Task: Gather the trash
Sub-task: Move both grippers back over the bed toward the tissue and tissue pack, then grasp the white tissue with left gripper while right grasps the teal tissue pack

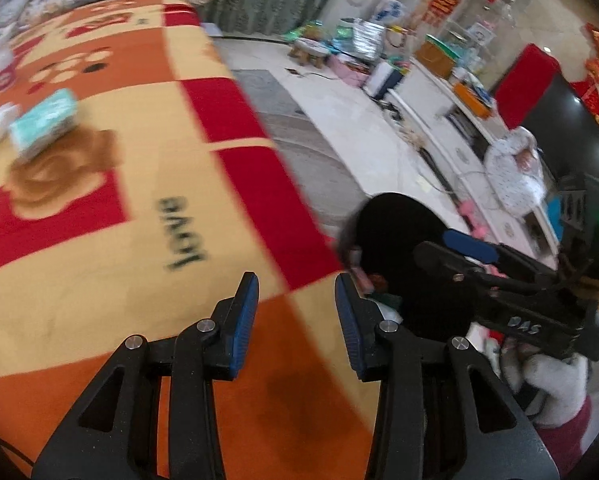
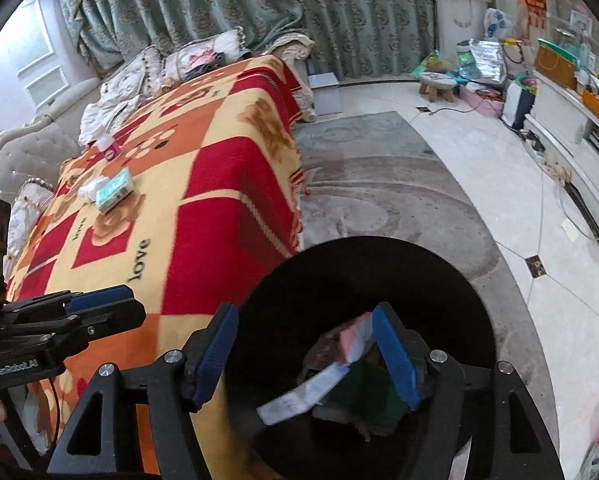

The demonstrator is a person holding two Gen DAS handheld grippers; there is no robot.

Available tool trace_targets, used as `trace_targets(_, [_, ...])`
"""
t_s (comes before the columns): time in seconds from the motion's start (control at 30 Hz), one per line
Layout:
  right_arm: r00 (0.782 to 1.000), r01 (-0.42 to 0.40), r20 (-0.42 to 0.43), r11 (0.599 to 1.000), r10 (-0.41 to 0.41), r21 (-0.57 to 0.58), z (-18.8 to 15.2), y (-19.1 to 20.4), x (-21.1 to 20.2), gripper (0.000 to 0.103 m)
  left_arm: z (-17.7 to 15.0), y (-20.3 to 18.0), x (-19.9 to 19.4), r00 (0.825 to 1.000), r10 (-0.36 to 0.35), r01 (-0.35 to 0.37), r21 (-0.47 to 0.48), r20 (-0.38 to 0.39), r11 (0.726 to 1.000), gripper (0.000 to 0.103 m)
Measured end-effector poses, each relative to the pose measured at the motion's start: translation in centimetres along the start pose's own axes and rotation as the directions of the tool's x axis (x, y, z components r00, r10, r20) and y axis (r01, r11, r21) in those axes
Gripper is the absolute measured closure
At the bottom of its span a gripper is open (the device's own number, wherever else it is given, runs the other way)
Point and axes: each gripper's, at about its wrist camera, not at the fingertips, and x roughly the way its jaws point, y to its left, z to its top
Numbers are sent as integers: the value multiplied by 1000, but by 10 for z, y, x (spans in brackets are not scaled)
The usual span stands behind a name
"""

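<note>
A black trash bin [image 2: 451, 304] stands on the floor beside the blanket-covered table; several pieces of trash [image 2: 327, 380] lie inside it. My right gripper [image 2: 307, 356] is open and empty, directly above the bin's mouth. My left gripper [image 1: 297, 320] is open and empty over the table's near edge, left of the bin [image 1: 395, 232]. The right gripper [image 1: 471, 248] also shows in the left wrist view, over the bin. A teal tissue pack [image 2: 115, 191] and white crumpled tissue [image 2: 89, 190] lie far back on the blanket; the pack also shows in the left wrist view [image 1: 45, 122].
An orange, red and yellow blanket [image 2: 203, 216] covers the table. A small pink-labelled bottle [image 2: 108, 148] stands farther back. A grey rug [image 2: 379, 184] and tiled floor lie right of the table. A white cabinet [image 2: 563, 120], stool [image 2: 437, 82] and clutter line the far wall.
</note>
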Motion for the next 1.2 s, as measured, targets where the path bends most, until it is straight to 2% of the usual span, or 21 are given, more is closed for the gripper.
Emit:
trace_targets(0.23, [996,-83,-35,993,81,-81,5,53,20,35,-16,74,-29,993,114,-111,-102,34,989,65])
trace_targets(0.57, [978,-198,-104,954,178,-224,24,150,70,35,-17,179,-72,960,274,-250,-262,59,932,65])
trace_targets(0.7, [973,-227,-111,936,204,-268,47,189,95,32,-7,211,-81,952,298,-266,-295,72,918,65])
trace_targets(0.77, [971,-237,-112,928,213,-287,61,206,107,24,1,226,-86,949,304,-265,-309,85,914,61])
trace_targets(0.9, [964,-263,-122,907,236,-330,93,242,136,23,23,251,-93,949,291,-238,-331,121,913,48])
trace_targets(1.03, [960,-278,-135,887,244,-369,118,273,166,20,48,273,-92,947,292,-230,-349,136,909,46])
trace_targets(1.2, [965,-259,-152,870,213,-420,139,295,198,17,84,297,-80,947,284,-217,-354,152,910,44])
